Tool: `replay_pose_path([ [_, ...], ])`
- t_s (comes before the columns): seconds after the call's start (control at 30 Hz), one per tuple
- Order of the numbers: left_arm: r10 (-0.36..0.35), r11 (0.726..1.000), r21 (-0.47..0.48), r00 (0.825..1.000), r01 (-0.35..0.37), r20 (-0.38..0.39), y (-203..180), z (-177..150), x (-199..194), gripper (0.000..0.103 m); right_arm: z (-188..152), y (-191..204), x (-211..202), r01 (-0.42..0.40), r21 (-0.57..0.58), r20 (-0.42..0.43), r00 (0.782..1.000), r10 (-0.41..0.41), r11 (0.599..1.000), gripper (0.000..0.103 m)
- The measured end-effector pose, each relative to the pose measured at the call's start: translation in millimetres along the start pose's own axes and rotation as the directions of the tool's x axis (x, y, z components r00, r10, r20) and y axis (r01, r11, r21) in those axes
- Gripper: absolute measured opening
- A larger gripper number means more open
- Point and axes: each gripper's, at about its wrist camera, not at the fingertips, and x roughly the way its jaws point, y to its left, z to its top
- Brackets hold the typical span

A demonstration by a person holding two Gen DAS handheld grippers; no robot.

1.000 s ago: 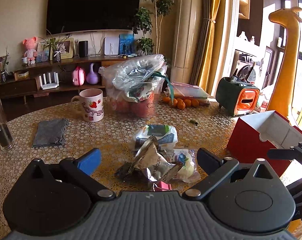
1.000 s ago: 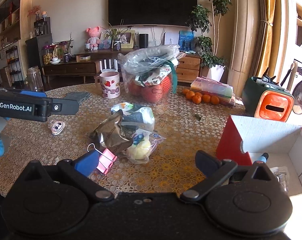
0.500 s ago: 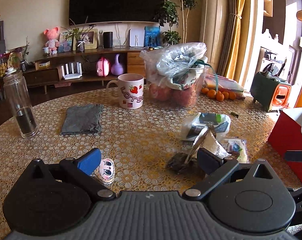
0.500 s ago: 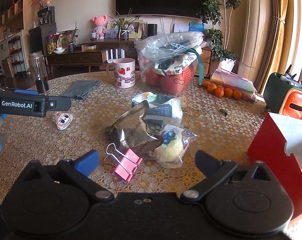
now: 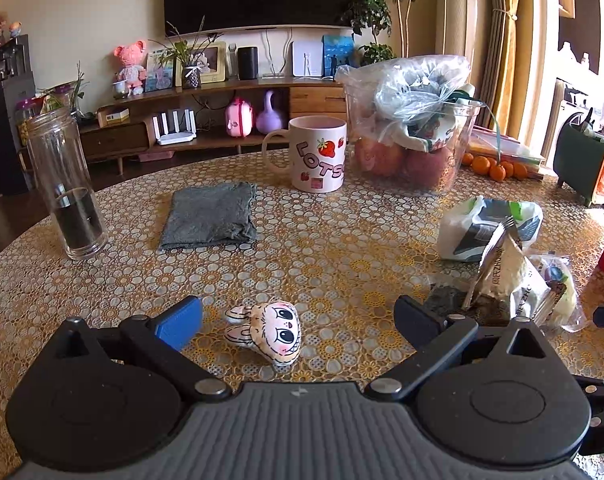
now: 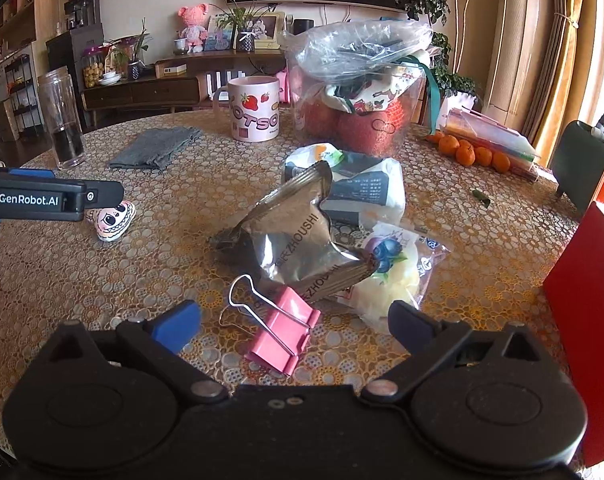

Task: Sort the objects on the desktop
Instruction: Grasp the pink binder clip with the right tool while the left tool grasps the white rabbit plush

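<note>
Both my grippers' fingers spread wide, empty: left gripper (image 5: 298, 316) around a bunny toy (image 5: 268, 330), right gripper (image 6: 294, 320) around a pink clip (image 6: 280, 328); sorting barely begun.

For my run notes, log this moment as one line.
left gripper: open, straddling small cartoon-face plush charm | right gripper: open, over pink metal binder clip | nothing held

black left gripper (image 5: 298, 316) with ribbed grey housing, silver screws, one blue pad (image 5: 180, 320); side view at left edge reads "genrobot.ai" in white.
</note>
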Motion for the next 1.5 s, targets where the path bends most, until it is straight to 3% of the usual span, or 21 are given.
replay_pose_path([
  [0.53, 0.018, 1.000, -0.014, 0.999, -0.018, -0.026, 22, -16, 36, 0.103, -11, 16, 26, 0.018, 0.004, -0.044, 0.999, -0.017, 1.000, 0.093],
  [1.07, 0.023, 1.000, 0.020, 1.000, -0.023, -0.015, 11, -19, 53, 0.101, -17, 18, 31, 0.022, 0.029, -0.056, 0.998, -0.020, 0.999, 0.080],
  [1.27, 0.017, 1.000, 0.026, 1.000, -0.016, -0.020, 7, -20, 54, 0.083, -17, 16, 30, 0.028, 0.054, -0.053, 0.998, -0.025, 0.998, 0.075],
  [1.4, 0.020, 0.999, 0.028, 1.000, -0.020, -0.017, 6, -20, 54, 0.070, -13, 12, 30, 0.035, 0.069, -0.056, 0.998, -0.031, 0.997, 0.060],
  [1.5, 0.031, 0.999, 0.031, 0.999, -0.030, -0.021, 6, -21, 54, 0.064, -10, 9, 32, 0.023, 0.084, -0.060, 0.998, -0.018, 0.996, 0.056],
])
